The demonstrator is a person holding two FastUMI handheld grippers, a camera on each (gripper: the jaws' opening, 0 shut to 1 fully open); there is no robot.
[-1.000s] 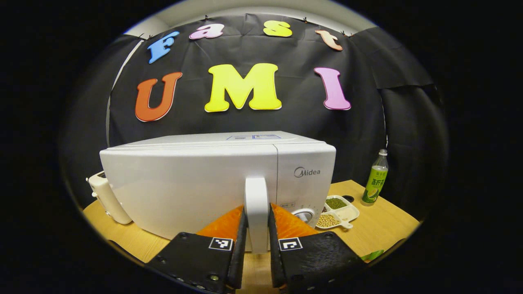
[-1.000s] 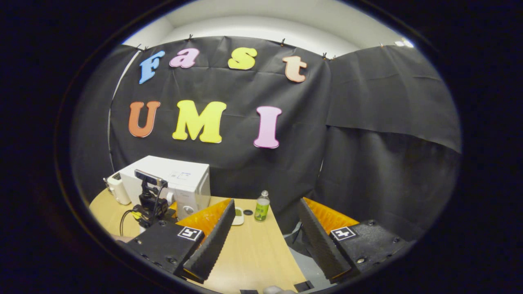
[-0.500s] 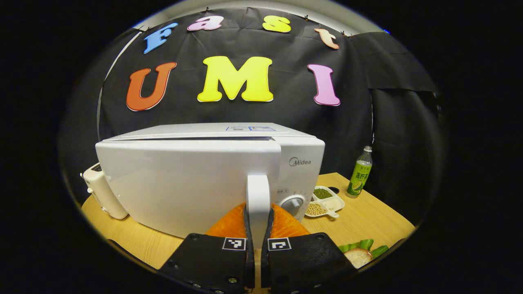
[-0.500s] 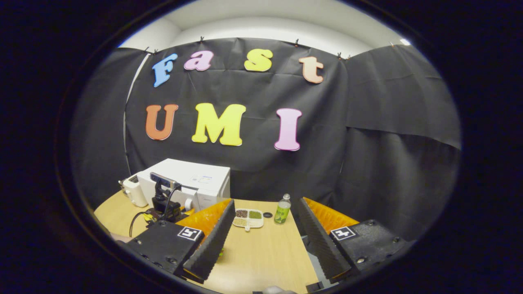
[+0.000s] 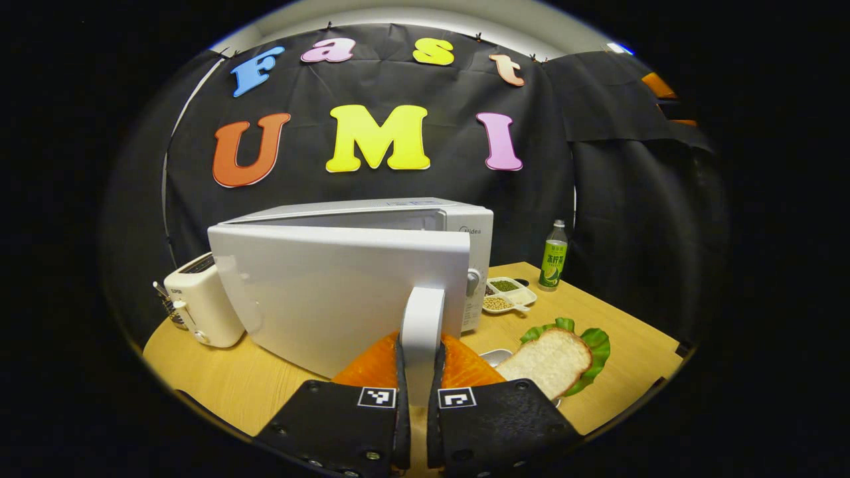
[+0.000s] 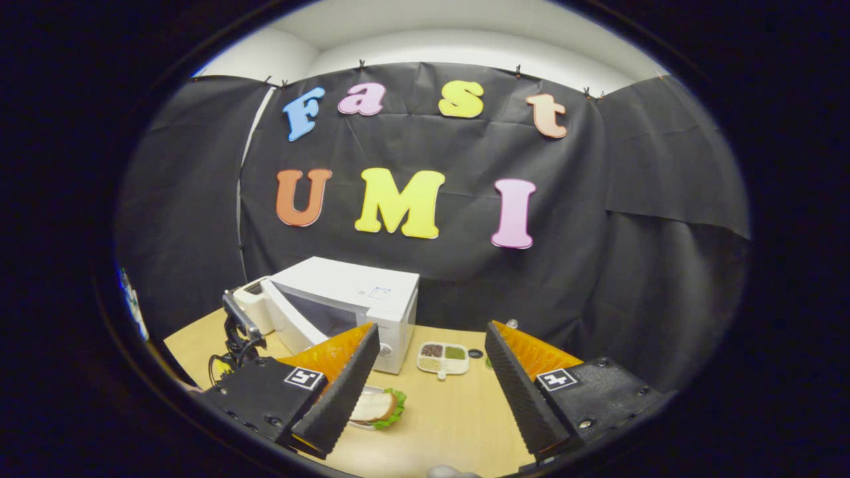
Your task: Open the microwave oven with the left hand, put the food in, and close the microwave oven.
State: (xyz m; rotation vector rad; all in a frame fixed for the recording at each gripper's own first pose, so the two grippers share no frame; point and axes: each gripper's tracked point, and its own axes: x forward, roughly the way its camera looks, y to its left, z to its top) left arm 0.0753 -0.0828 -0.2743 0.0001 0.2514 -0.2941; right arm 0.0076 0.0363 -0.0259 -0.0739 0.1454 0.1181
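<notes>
The white microwave (image 5: 473, 222) stands on the wooden table (image 5: 624, 338) with its door (image 5: 339, 292) swung partly open. My left gripper (image 5: 418, 348) is shut on the door's upright white handle (image 5: 422, 312). The food, a slice of bread on green lettuce (image 5: 551, 358) on a small plate, lies to the right of the door. In the right gripper view the microwave (image 6: 372, 292) shows its dark inside, and the door (image 6: 289, 318) stands ajar with the left gripper (image 6: 236, 328) at it. My right gripper (image 6: 431, 328) hangs open and holds nothing, above the table and to the right of the bread (image 6: 373, 406).
A white toaster (image 5: 199, 302) stands left of the microwave. A divided dish of beans (image 5: 505, 295) and a green bottle (image 5: 552, 255) sit at the back right. The table's front right edge lies just beyond the bread plate.
The door has swung farther open with my left gripper on its handle. The bread on lettuce has come fully into both views. My right gripper stayed open and turned toward the microwave.
</notes>
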